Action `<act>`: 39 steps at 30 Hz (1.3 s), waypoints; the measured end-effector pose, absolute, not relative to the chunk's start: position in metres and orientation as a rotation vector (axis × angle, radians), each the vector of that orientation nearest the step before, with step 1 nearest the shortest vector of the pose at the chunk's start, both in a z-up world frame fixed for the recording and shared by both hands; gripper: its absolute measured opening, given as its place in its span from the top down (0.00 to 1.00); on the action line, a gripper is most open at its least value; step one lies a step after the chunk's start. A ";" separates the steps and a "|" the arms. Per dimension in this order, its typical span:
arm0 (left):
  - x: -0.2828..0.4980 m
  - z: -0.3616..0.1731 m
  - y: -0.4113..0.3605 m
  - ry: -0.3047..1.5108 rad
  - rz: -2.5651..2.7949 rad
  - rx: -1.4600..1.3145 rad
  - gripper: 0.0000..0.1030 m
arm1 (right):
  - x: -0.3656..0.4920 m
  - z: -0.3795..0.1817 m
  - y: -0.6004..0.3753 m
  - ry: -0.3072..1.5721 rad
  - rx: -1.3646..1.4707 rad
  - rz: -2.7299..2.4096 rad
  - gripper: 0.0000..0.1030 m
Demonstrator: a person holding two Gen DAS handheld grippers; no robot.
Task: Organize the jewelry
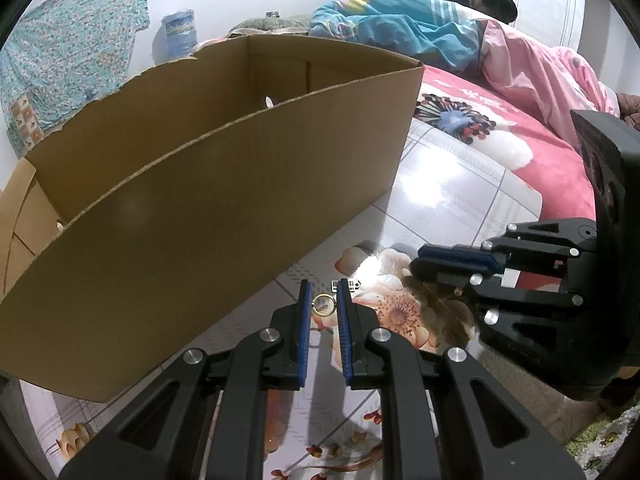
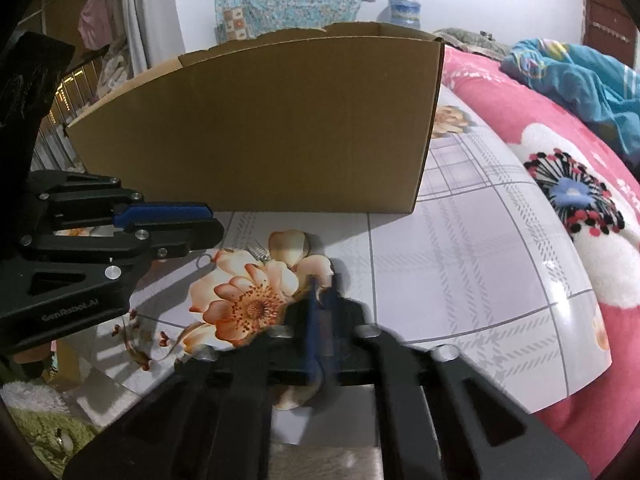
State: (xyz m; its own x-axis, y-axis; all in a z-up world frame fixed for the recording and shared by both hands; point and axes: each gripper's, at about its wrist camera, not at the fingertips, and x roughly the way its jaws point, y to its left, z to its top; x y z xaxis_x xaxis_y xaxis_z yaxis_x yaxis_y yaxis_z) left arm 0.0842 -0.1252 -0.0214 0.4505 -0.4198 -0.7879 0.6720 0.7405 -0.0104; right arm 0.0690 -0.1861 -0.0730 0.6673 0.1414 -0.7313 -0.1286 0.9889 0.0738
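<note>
At the left, a tall cardboard box is being kept open-topped on the flowered table, probably to receive the jewelry. Just beside it, a gold ring is being held between the nearly closed fingers of the left gripper, lifted for carrying. Further right, the right gripper is being kept fully clenched; whether something small is being pinched cannot be told.
</note>
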 end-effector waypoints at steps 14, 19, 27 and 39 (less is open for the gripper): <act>0.081 -0.020 -0.124 0.866 -0.687 0.331 0.88 | 0.067 -0.068 -0.184 0.805 0.027 0.146 0.84; 0.081 -0.020 -0.125 0.868 -0.686 0.334 0.88 | 0.070 -0.070 -0.188 0.806 0.034 0.128 0.84; 0.082 -0.022 -0.128 0.874 -0.692 0.345 0.88 | 0.071 -0.075 -0.188 0.822 0.008 0.122 0.91; 0.081 -0.020 -0.128 0.868 -0.689 0.349 0.88 | 0.068 -0.071 -0.189 0.820 0.035 0.143 1.00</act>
